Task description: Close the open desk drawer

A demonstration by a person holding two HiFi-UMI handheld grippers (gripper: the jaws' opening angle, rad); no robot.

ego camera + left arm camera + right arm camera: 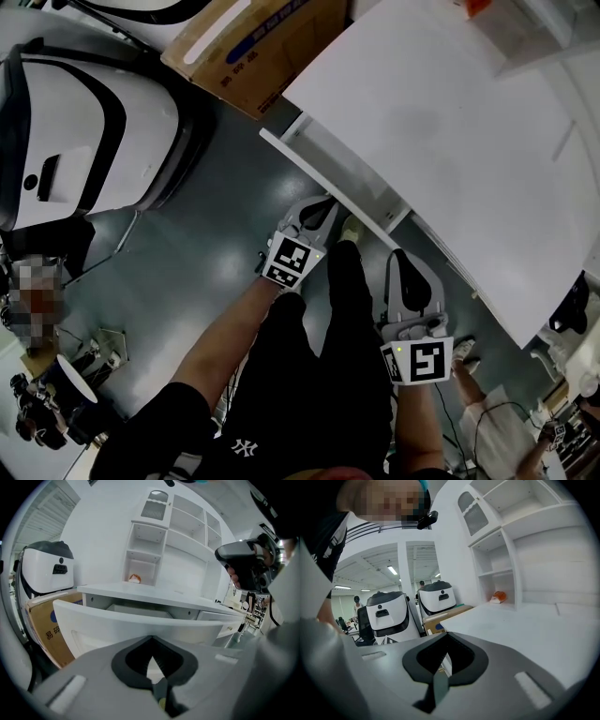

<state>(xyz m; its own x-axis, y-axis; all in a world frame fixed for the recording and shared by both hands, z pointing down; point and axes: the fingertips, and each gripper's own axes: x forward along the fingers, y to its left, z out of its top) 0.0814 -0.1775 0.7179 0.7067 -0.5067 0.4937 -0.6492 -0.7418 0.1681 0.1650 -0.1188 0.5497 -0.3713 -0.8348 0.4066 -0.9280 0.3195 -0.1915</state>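
- Looking down in the head view, I count one open drawer (pixel 342 167) standing out from under the white desk top (pixel 450 141); its inside shows as plain white panels.
- My left gripper (pixel 323 208) has its tips right at the drawer's front panel, though I cannot tell whether they touch. My right gripper (pixel 405 267) hangs near the drawer's corner, under the desk edge. That makes two grippers, each with one marker cube.
- One cardboard box (pixel 253 47) sits on the floor beyond the drawer, just beside one white machine (pixel 84 131).
- In the left gripper view, my left gripper (pixel 153 637) has its jaws pressed together with nothing between them. The open drawer (pixel 140 620) fills the space just past them, its front panel facing me; from this low angle I cannot see into it.
- To its right a second drawer (pixel 229 626) sits flush and shut, so two drawers in all.
- A hutch (pixel 187 550) stands on the desk, with one orange object (pixel 134 578) in the lowest cubby of its narrow left column. The cardboard box (pixel 44 630) and white machine (pixel 47 566) are at left.
- In the right gripper view, my right gripper (pixel 447 633) also has its jaws together and holds nothing. It looks across the desk top (pixel 525 625) to the orange object (pixel 499 596) in its cubby.
- Two white machines show here, one nearer (pixel 389 616) and one behind (pixel 438 597), with the cardboard box (pixel 440 617) by the desk.
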